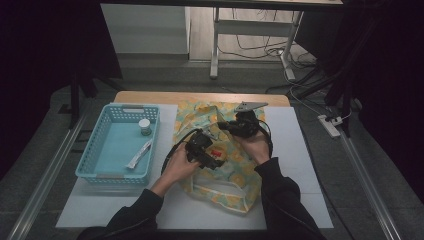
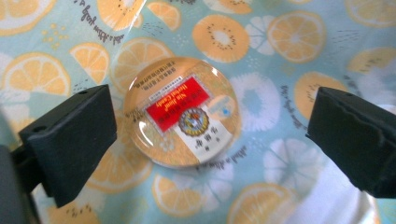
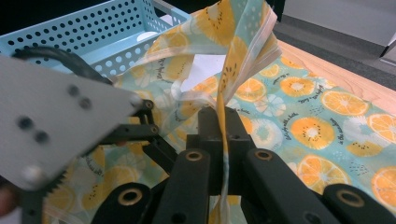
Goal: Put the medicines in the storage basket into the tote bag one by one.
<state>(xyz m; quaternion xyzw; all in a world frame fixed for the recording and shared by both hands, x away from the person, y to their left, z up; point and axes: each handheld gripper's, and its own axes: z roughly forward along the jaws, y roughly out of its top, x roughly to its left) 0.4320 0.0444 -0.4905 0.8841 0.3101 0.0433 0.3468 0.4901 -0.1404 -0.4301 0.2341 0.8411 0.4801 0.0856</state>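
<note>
I am holding the bag's (image 1: pixel 220 165) edge clamped in the right gripper (image 3: pixel 223 140), lifting it so the mouth is gaping, while the left gripper (image 2: pixel 208 135) is hanging with its jaws spread wide and gripping nothing, the round candy tin (image 2: pixel 183 112) lying between them on the orange-print cloth. To do this well, I am keeping the right hand steady and high, and I should draw the left gripper straight out without snagging the cloth or nudging the tin.
</note>
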